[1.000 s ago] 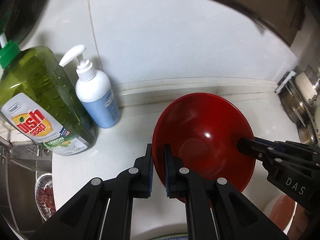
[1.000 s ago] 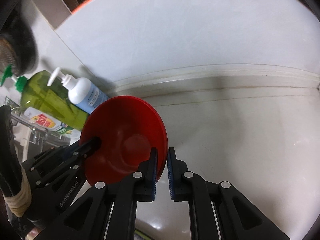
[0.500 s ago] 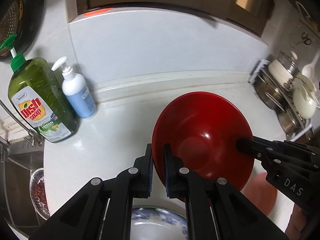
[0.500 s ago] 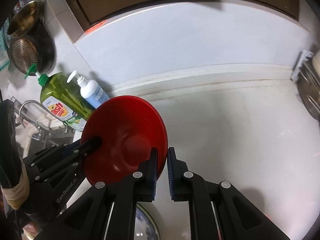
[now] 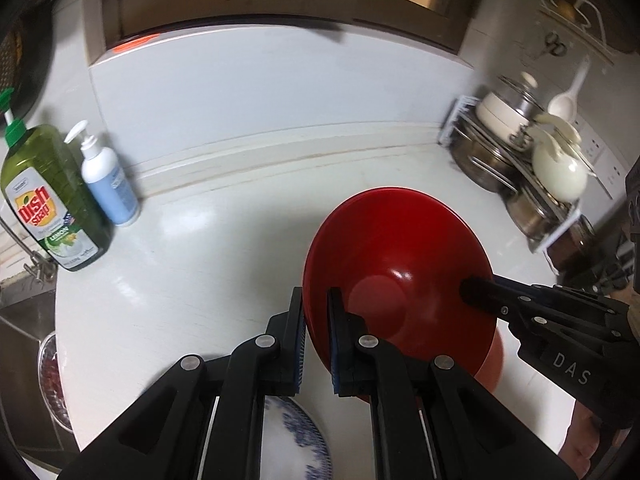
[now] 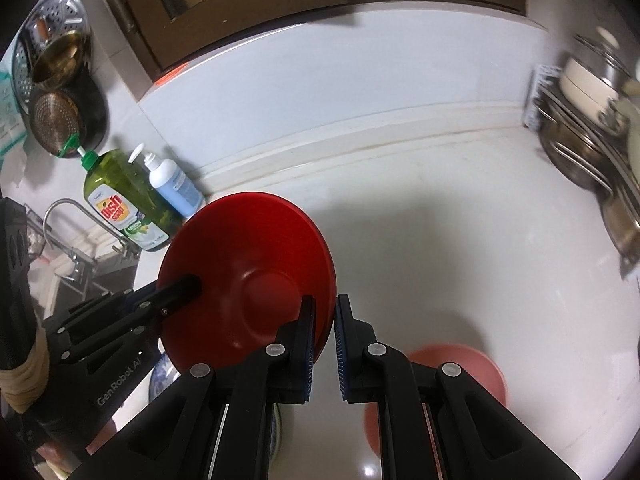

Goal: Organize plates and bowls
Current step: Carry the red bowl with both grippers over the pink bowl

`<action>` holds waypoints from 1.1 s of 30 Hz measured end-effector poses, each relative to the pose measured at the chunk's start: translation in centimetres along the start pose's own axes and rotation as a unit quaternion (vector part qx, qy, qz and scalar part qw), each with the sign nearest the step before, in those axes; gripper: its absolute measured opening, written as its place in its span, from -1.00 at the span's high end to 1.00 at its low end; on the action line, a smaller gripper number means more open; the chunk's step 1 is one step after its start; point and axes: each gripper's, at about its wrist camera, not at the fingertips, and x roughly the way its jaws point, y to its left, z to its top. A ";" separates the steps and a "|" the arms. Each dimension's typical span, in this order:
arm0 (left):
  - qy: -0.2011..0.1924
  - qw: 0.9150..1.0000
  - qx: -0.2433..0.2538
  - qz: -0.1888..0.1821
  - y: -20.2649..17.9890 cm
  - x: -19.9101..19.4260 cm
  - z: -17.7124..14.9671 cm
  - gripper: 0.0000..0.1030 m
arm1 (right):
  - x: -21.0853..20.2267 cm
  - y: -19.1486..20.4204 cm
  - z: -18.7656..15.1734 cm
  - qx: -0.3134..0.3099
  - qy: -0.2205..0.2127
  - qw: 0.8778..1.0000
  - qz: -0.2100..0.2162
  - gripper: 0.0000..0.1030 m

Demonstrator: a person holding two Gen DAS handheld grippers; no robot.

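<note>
A glossy red bowl [image 5: 400, 248] [image 6: 248, 240] hangs tilted above the white counter, held by both grippers at opposite sides of its rim. My left gripper [image 5: 316, 344] is shut on the near-left rim; from the right wrist view it [image 6: 188, 284] reaches in from the left. My right gripper [image 6: 324, 340] is shut on the right rim, and it [image 5: 470, 292] enters the left wrist view from the right. Below the bowl on the counter lie a pink dish [image 6: 460, 364] [image 5: 496, 360] and a blue-patterned white plate [image 5: 296, 432] [image 6: 160, 376], both partly hidden.
A green dish soap bottle [image 5: 48, 208] [image 6: 120, 200] and a white-and-blue pump bottle [image 5: 108, 184] [image 6: 174, 188] stand at the back left by the wall. A sink [image 5: 24, 328] with a faucet [image 6: 72, 220] lies left. A rack of pots [image 5: 520, 160] [image 6: 592, 128] fills the right.
Both grippers have carried the red bowl up and back from the wall, toward the right. The soap bottles have shrunk to the left; the pot rack, pink dish and patterned plate have come into view.
</note>
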 end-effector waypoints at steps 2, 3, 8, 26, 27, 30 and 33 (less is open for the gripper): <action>0.003 1.000 0.007 -0.007 -1.2 0.0 -0.4 0.79 | -0.8 -0.8 -0.6 0.007 -0.005 1.000 -0.005 0.78; 0.005 1.000 0.009 -0.009 -1.5 0.0 -0.6 0.79 | -1.1 -1.2 -0.9 0.010 -0.006 1.000 -0.008 0.78; 0.017 0.999 0.029 -0.021 -4.4 0.5 -1.5 0.79 | -2.7 -3.4 -2.6 0.026 -0.010 0.999 -0.021 0.79; 0.092 0.992 0.077 -0.043 -10.8 4.6 -4.5 0.76 | -3.2 -10.5 -7.4 0.081 0.021 0.995 -0.056 0.78; 0.096 0.991 0.078 -0.043 -10.9 4.8 -4.6 0.76 | -3.0 -10.8 -7.6 0.085 0.026 0.994 -0.057 0.78; 0.107 0.990 0.079 -0.039 -11.4 5.4 -4.9 0.76 | -2.5 -11.6 -8.1 0.088 0.034 0.994 -0.057 0.79; 0.111 0.990 0.081 -0.034 -11.6 5.7 -5.1 0.76 | -1.8 -12.2 -8.6 0.092 0.043 0.993 -0.056 0.79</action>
